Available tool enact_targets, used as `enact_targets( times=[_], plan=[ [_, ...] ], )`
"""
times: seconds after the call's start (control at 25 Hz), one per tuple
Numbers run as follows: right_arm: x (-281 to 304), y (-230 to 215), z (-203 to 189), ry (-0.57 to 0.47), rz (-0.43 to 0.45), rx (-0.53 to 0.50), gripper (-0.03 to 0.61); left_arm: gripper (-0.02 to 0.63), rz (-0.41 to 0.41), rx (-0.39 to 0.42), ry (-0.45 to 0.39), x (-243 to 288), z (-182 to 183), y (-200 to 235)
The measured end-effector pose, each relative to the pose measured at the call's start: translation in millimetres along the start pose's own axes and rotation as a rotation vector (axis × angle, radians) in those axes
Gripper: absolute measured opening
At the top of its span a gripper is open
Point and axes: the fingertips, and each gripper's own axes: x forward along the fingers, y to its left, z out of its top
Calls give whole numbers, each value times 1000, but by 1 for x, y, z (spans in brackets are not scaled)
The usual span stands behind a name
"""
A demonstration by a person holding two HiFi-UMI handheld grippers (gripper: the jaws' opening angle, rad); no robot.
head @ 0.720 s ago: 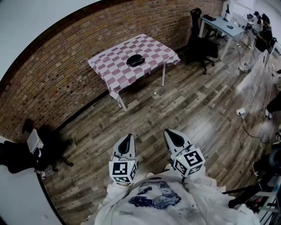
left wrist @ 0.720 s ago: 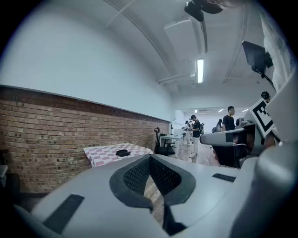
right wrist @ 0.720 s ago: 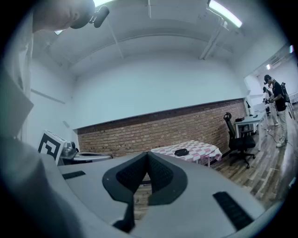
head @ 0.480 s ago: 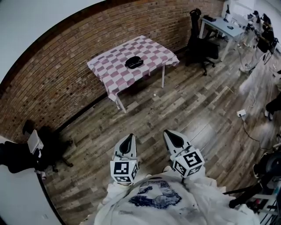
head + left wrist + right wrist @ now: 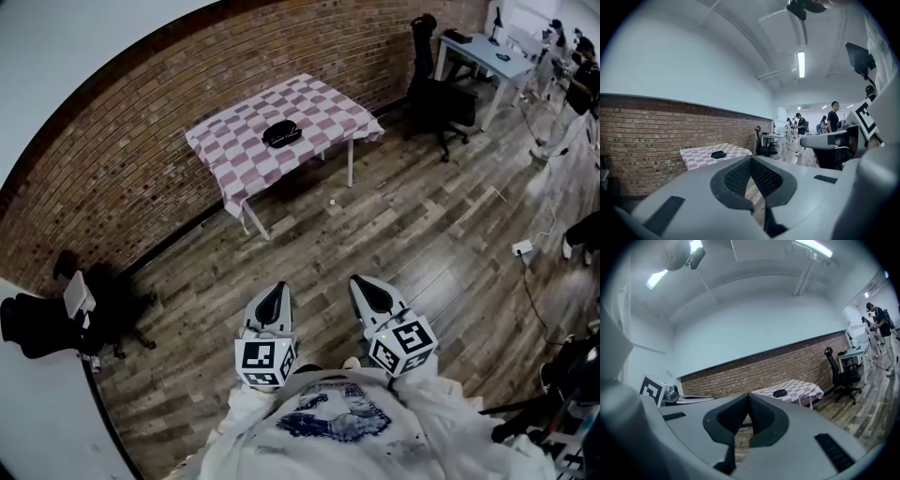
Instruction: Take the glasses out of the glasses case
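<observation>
- Across the room by the brick wall (image 5: 141,141): bench (image 5: 323,101) with pink-white checked cloth, well apart from both claws.
- Dark glasses case (image 5: 281,134) lies on the bench near the middle of the cloth, nothing else visible on it. Too small to tell if the lid is up; glasses themselves can't be made out.
- Left claw (image 5: 272,293) is held low in front of the person's chest over the wooden floor (image 5: 375,225). Jaws are together, nothing between them.
- Right claw (image 5: 362,283) is just beside the left one at about the same height. Jaws are together as well, also empty.
- Both claws point roughly toward the bench; the case shows small above the jaws in each gripper view.
- Black office chair (image 5: 439,94) stands right of the bench, next to a light desk (image 5: 480,52).
- People (image 5: 833,117) stand at the far end of the room.
</observation>
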Motion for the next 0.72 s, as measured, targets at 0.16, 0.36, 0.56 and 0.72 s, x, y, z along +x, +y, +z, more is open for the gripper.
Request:
enact_targets(
  times=[0.16, 0.36, 0.56, 0.72],
  plan=[
    [-1, -16, 1, 1, 18, 23, 14, 8, 6, 7, 14, 11, -3, -12],
    [5, -32, 4, -1, 18, 31, 14, 8, 6, 15, 12, 26, -1, -16],
    [29, -43, -2, 30, 23, 34, 14, 8, 8, -6, 20, 54, -5, 1],
    [58, -64, 2, 41, -3, 19, 14, 8, -5, -18, 16, 91, -6, 18]
  ],
)
